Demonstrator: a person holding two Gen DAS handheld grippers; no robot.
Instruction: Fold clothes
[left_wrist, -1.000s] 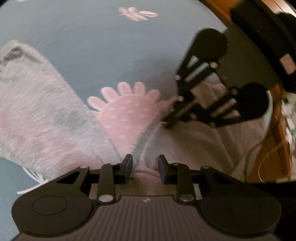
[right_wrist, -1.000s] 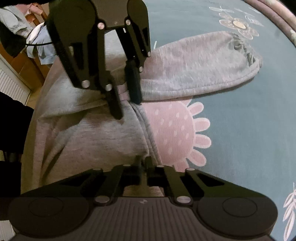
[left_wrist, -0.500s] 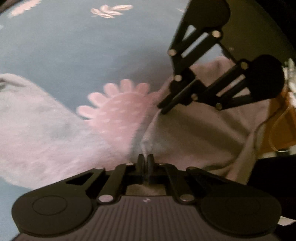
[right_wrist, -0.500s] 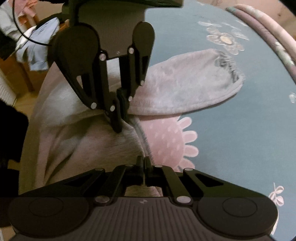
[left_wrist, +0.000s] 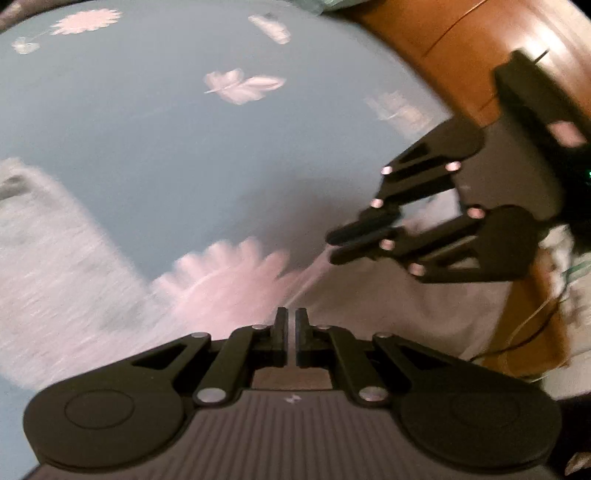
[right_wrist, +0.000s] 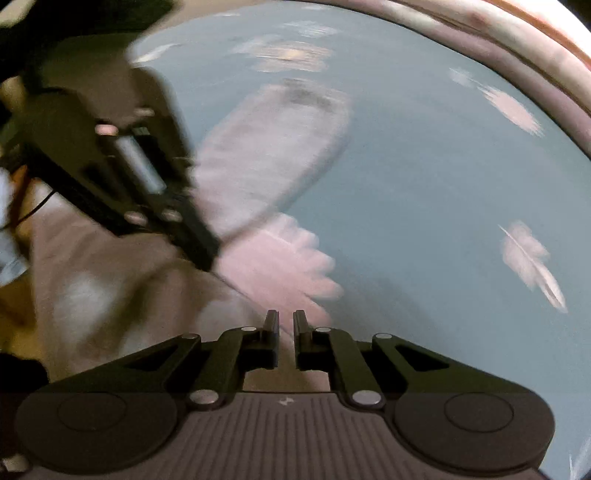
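Grey fabric: a soft knit garment (left_wrist: 369, 314), looks like sweatpants, lies on a blue bed cover (left_wrist: 147, 129) w/ pink flower and feather prints. One leg (right_wrist: 266, 155) w/ elastic cuff stretches away over the cover; the body part is bunched near the bed edge.
Where it is: just in front of both grippers, partly over a big pink flower print (right_wrist: 280, 262). Both views are blurred, so fine detail is not sure.
Left gripper (left_wrist: 290, 321): clenched, only a thin slit betw. the pads. A seam or edge of the cloth runs up to the tips, and I judge a thin fold is pinched there.
Right gripper (right_wrist: 285, 325): its jaws have just been opening; a narrow gap shows now. Cloth lies under and betw. the tips, but the pads do not seem to press it. In left view this gripper (left_wrist: 334, 245) points at the same seam line.
How it will handle: light, limp, no stiffness; it sags and drags behind whatever point is lifted. Fleece is not slippery, so a small pinch is enough, prob. no risk of damage.
Where to hold: at seam or waistband edge, two points well apart, so the fold stays straight. Pinching one layer only may let the other slide.
Step, my judgement: early fold, leg not yet brought over.
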